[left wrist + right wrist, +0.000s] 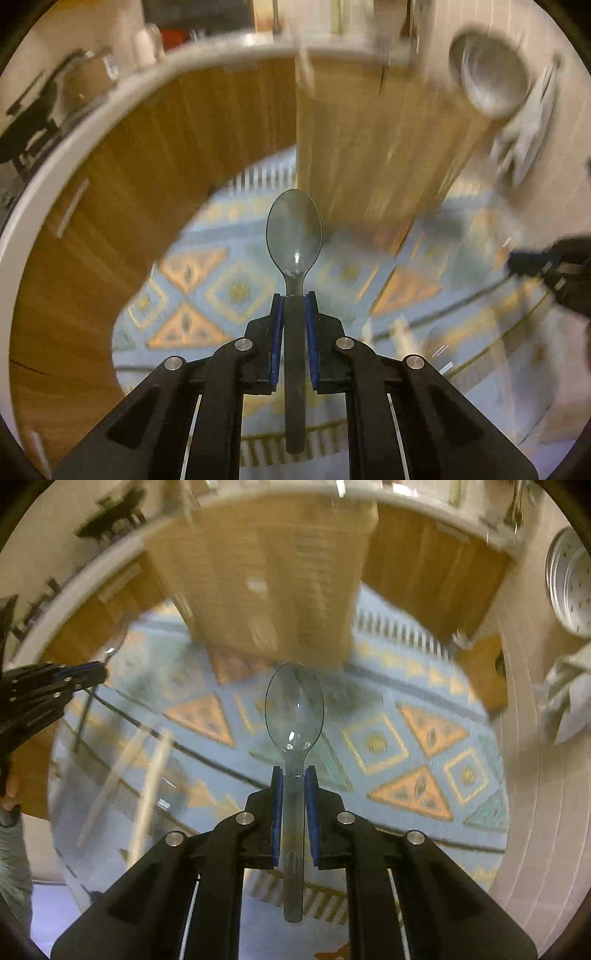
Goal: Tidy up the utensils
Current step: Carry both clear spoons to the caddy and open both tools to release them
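My left gripper [294,295] is shut on the handle of a dark smoky plastic spoon [294,229], bowl pointing forward, held in the air above a glass table. My right gripper [294,771] is shut on the handle of a clear plastic spoon [294,705], bowl forward, also in the air. The right gripper shows at the right edge of the left wrist view [554,266]. The left gripper shows at the left edge of the right wrist view [92,674], with its spoon faintly visible above it. Both views are blurred by motion.
A round glass table [155,746] lies below, over a blue patterned rug [388,738]. A tall wooden cabinet [369,140] stands ahead. A white counter [55,177] with wooden fronts curves behind. A metal bowl [487,79] and cloth [528,133] hang on the right wall.
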